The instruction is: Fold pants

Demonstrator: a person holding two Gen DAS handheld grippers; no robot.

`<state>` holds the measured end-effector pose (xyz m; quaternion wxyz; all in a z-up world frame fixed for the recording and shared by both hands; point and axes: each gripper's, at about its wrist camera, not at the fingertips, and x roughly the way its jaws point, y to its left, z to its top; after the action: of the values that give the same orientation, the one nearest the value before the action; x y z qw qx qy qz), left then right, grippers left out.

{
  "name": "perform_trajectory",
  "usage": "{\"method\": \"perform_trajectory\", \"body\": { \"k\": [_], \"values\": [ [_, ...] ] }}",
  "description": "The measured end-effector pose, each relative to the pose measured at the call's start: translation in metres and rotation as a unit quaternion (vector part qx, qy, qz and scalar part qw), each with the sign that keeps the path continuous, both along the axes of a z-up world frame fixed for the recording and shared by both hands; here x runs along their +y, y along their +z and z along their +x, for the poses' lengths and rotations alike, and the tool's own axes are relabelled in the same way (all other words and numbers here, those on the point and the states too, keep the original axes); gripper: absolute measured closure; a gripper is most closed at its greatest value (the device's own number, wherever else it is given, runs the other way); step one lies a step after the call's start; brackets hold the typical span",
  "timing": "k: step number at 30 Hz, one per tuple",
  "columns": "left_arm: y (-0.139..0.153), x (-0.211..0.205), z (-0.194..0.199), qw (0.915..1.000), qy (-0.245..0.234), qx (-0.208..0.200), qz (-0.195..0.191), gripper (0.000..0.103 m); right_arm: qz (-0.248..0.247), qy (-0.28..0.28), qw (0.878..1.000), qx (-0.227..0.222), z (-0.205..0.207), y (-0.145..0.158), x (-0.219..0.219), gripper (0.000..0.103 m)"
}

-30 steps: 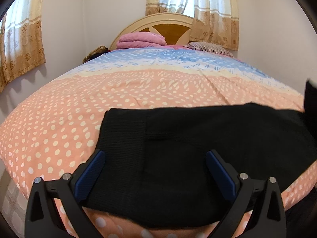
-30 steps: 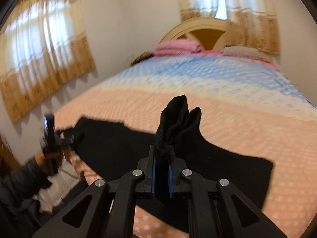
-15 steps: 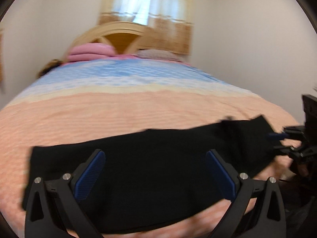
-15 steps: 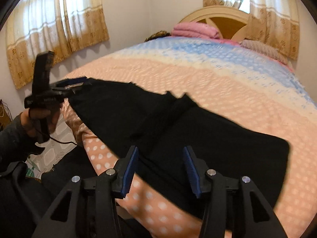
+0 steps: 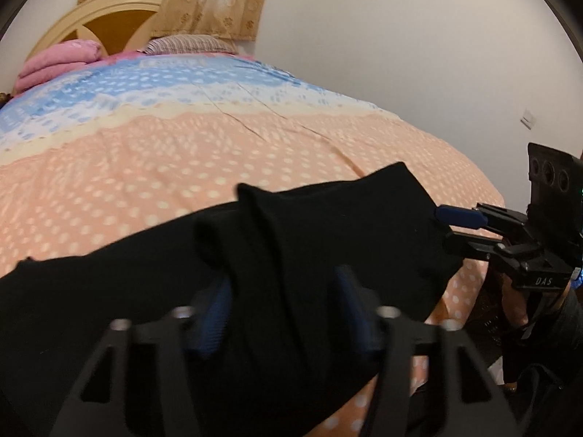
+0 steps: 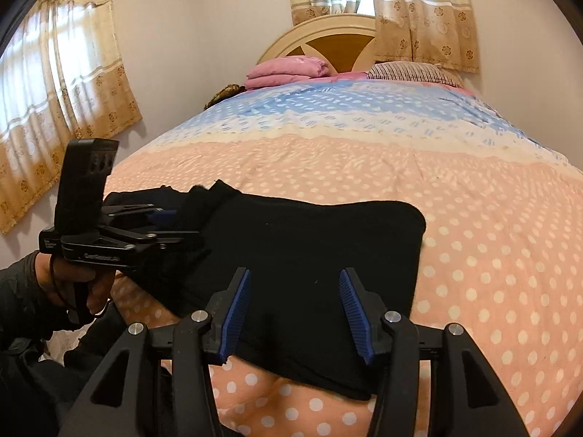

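The black pants (image 6: pixel 313 255) lie folded across the near edge of the bed, also seen in the left wrist view (image 5: pixel 182 309). My left gripper (image 5: pixel 284 309) is open with a raised bunch of the black cloth between its blue pads (image 5: pixel 215 313); it shows from the side in the right wrist view (image 6: pixel 171 218) at the pants' left end. My right gripper (image 6: pixel 295 309) is open and empty, low over the pants' near edge; in the left wrist view it (image 5: pixel 448 225) sits at the pants' right end.
The bed (image 6: pixel 473 218) has a peach and blue dotted cover. Pink folded blankets (image 6: pixel 288 71) and a striped pillow (image 6: pixel 411 73) lie by the wooden headboard (image 6: pixel 328 40). Curtained windows (image 6: pixel 54 109) are on the left and back walls.
The right gripper let go of the pant legs it held up, and the cloth now lies on the bed. The left gripper swung right and moved onto a raised fold.
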<state>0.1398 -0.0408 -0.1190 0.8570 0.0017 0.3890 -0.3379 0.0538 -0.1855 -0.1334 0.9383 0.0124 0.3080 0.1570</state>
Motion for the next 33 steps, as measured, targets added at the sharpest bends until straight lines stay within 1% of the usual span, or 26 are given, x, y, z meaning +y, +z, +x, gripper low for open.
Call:
{"method": "perform_trajectory", "body": {
  "k": [1,2,5,8,9,11,12,13,14,15,16,17,18,19,20,21,23,24,26,28,29,30,32,33],
  "values": [
    [0.000,-0.001,0.000,1.0000,-0.003,0.001,0.001,0.081,0.001,0.000,1.000,-0.001,-0.001,0.000,-0.001,0.051],
    [0.001,-0.001,0.000,1.0000,-0.004,0.005,-0.001,0.088,0.001,0.000,1.000,-0.002,-0.001,0.001,-0.002,0.051],
    [0.008,0.013,-0.002,0.9995,0.006,0.011,-0.028,0.088,0.001,0.001,1.000,-0.010,-0.004,0.002,-0.001,0.051],
    [0.016,0.031,-0.009,0.9990,0.017,0.010,-0.041,0.088,0.008,0.012,1.000,-0.022,-0.006,0.006,0.003,0.050],
    [0.015,0.032,-0.011,0.9989,0.019,0.012,-0.041,0.088,0.009,0.017,1.000,-0.023,-0.007,0.006,0.005,0.049],
    [0.012,0.037,-0.012,0.9989,0.021,0.020,-0.037,0.088,0.002,0.024,1.000,-0.007,-0.002,0.000,0.011,0.040],
    [0.006,0.034,-0.010,0.9990,0.024,0.025,-0.030,0.088,-0.008,0.023,1.000,0.006,0.003,-0.005,0.013,0.040],
    [0.001,0.033,-0.007,0.9989,0.029,0.031,-0.022,0.085,-0.025,0.016,0.999,0.024,0.008,-0.014,0.015,0.040],
    [-0.005,0.032,-0.005,0.9986,0.036,0.036,-0.014,0.080,-0.039,0.007,0.998,0.042,0.014,-0.023,0.015,0.040],
    [-0.010,0.031,-0.002,0.9982,0.041,0.042,-0.014,0.078,-0.046,0.007,0.998,0.049,0.016,-0.027,0.016,0.040],
    [-0.011,0.032,-0.003,0.9981,0.043,0.041,-0.015,0.078,-0.049,0.009,0.998,0.044,0.014,-0.027,0.016,0.040],
    [-0.008,0.032,-0.006,0.9985,0.044,0.034,-0.008,0.073,-0.052,0.012,0.998,0.039,0.012,-0.025,0.017,0.040],
    [-0.002,0.034,-0.011,0.9986,0.049,0.013,0.012,0.059,-0.053,0.015,0.998,0.035,0.010,-0.022,0.018,0.040],
    [0.005,0.037,-0.016,0.9976,0.059,-0.010,0.033,0.051,-0.051,0.019,0.998,0.030,0.008,-0.020,0.018,0.040],
    [0.013,0.041,-0.022,0.9952,0.072,-0.039,0.053,0.036,-0.045,0.022,0.998,0.024,0.007,-0.018,0.017,0.040],
    [0.022,0.053,-0.029,0.9916,0.085,-0.073,0.065,0.028,-0.042,0.022,0.999,0.022,0.005,-0.017,0.018,0.040],
    [0.033,0.078,-0.039,0.9849,0.108,-0.107,0.082,0.025,-0.041,0.021,0.999,0.020,0.005,-0.016,0.018,0.040],
    [0.036,0.098,-0.042,0.9793,0.133,-0.117,0.099,0.025,-0.042,0.021,0.999,0.019,0.004,-0.017,0.018,0.040],
    [0.037,0.133,-0.043,0.9693,0.175,-0.120,0.125,0.025,-0.045,0.022,0.999,0.014,0.003,-0.016,0.021,0.040],
    [0.031,0.182,-0.042,0.9566,0.229,-0.109,0.143,0.025,-0.044,0.025,0.999,0.007,0.001,-0.014,0.024,0.040],
    [0.030,0.197,-0.042,0.9526,0.247,-0.105,0.144,0.024,-0.042,0.026,0.999,0.003,-0.001,-0.012,0.025,0.040],
    [0.025,0.222,-0.043,0.9473,0.273,-0.095,0.137,0.024,-0.039,0.028,0.999,-0.003,-0.003,-0.010,0.027,0.040],
    [0.015,0.251,-0.043,0.9413,0.304,-0.078,0.125,0.024,-0.035,0.034,0.999,-0.010,-0.004,-0.007,0.031,0.040],
    [0.007,0.268,-0.042,0.9378,0.322,-0.063,0.114,0.024,-0.034,0.037,0.999,-0.012,-0.005,-0.006,0.034,0.040]
  ]
}}
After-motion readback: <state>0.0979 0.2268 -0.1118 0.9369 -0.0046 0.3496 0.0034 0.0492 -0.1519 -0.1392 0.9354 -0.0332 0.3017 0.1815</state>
